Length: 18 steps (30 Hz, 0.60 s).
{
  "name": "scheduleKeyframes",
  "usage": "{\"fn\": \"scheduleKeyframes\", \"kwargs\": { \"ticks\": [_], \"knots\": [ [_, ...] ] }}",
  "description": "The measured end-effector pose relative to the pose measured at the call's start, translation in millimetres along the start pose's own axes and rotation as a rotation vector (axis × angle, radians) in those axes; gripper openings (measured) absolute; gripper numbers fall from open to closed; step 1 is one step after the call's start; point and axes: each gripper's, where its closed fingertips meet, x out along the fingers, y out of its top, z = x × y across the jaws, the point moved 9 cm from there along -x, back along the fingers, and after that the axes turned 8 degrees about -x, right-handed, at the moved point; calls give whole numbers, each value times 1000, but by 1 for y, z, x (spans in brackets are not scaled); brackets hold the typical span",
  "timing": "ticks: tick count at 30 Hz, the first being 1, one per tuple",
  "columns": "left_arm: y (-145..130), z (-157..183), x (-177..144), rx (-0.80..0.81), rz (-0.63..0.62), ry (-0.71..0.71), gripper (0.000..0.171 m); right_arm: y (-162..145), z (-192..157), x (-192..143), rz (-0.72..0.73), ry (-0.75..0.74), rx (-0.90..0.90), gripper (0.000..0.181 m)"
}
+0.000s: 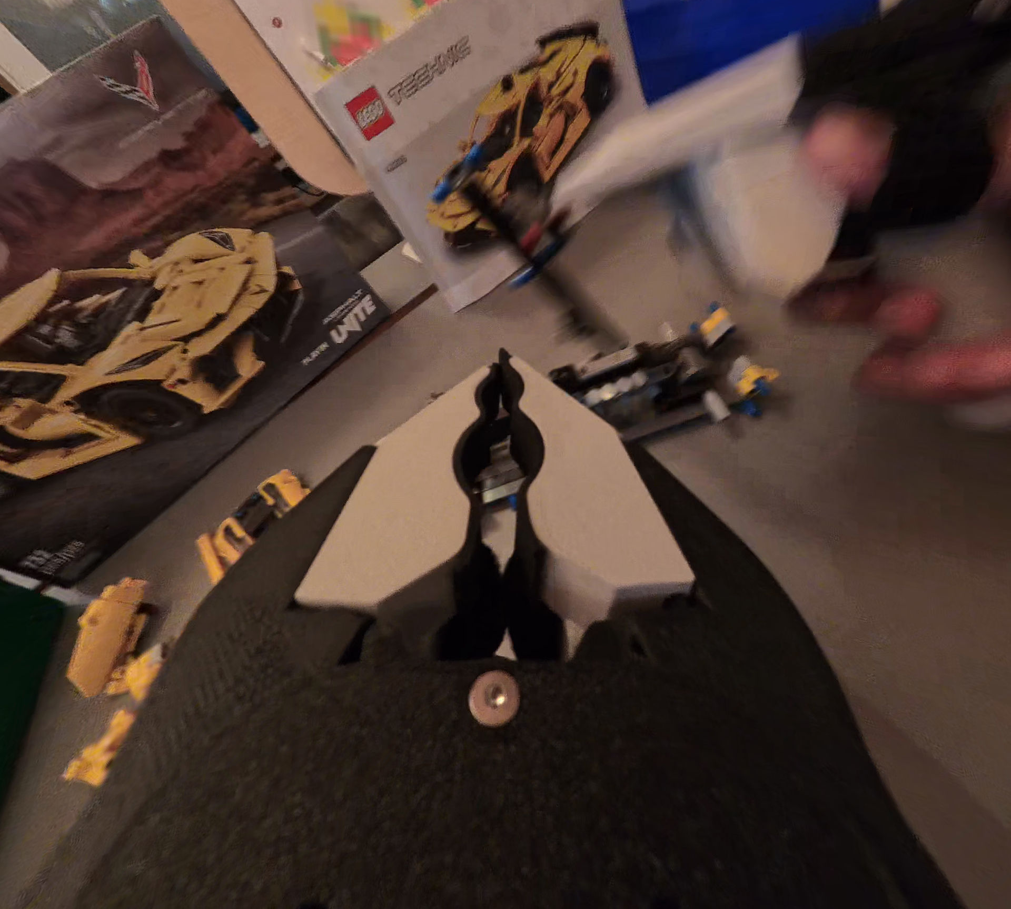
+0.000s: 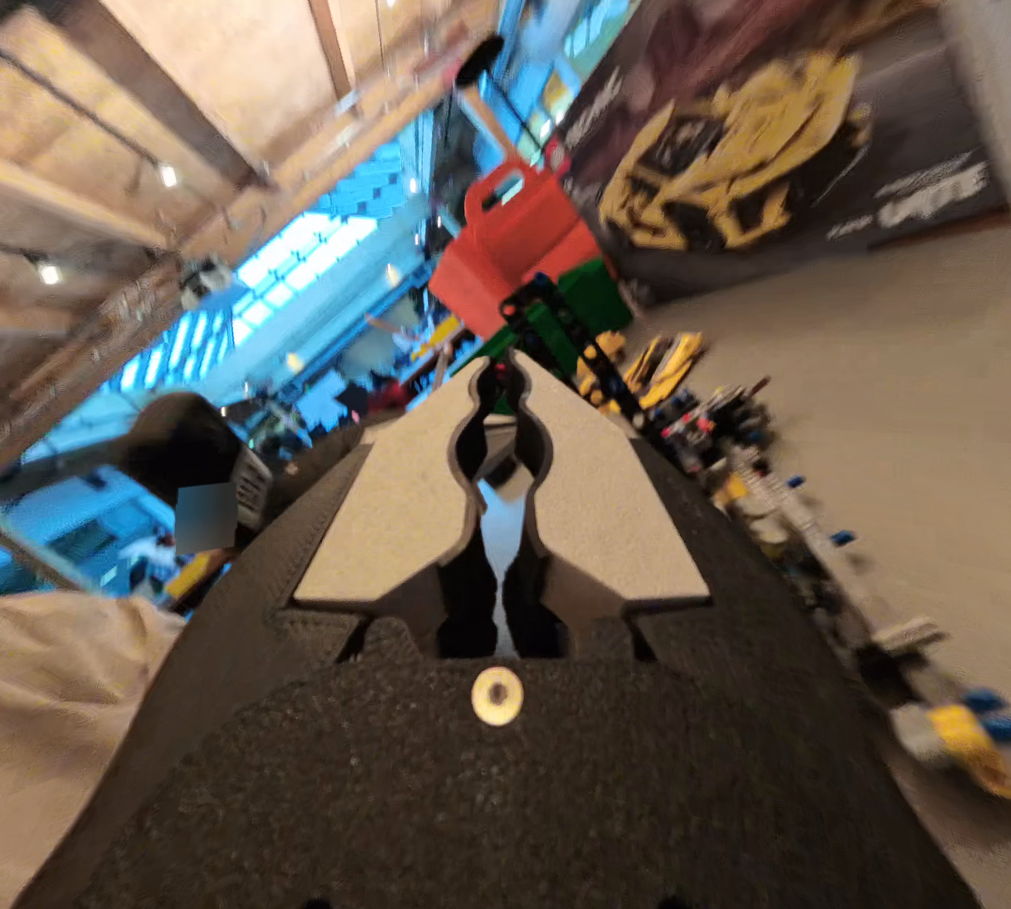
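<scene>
My left gripper (image 1: pixel 502 373) is shut, and nothing shows between its fingertips. It hovers over the grey table (image 1: pixel 383 368), just left of a dark chassis of toy building pieces (image 1: pixel 656 382) with blue, grey and yellow parts. My right gripper (image 2: pixel 500 369) is shut on a black beam frame (image 2: pixel 552 316), with a small red piece (image 2: pixel 499 369) showing between its tips. In the left wrist view the right gripper (image 1: pixel 563 185) is blurred at the upper right. There the black beam frame (image 1: pixel 509 226), with blue pins, slants up from near the chassis. The chassis also shows in the right wrist view (image 2: pixel 722 434).
A big box with a yellow car picture (image 1: pixel 137 335) lies at the left, with an instruction booklet (image 1: pixel 492 144) behind. Loose yellow body parts (image 1: pixel 109 631) (image 2: pixel 667 363) lie on the table. A blue box (image 1: pixel 738 23), red and green containers (image 2: pixel 509 237), a blurred hand (image 1: pixel 930 352) and a person (image 2: pixel 180 439) are around.
</scene>
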Motion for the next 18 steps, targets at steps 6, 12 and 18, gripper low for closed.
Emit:
{"fn": "scheduleKeyframes", "kwargs": {
  "ticks": [6, 12, 18],
  "knots": [
    [10, -20, -18, -406, 228, -395, 0, 19, -3, -20, -5, 172, 36, 2],
    [6, -2, -3, -1088, 154, -1041, 25, 11, -27, -5, -55, 283, -215, 2],
    [-4, -9, 1, -1353, 193, -1157, 25, 6, -31, 0, -112, 260, -326, 2]
  ]
}}
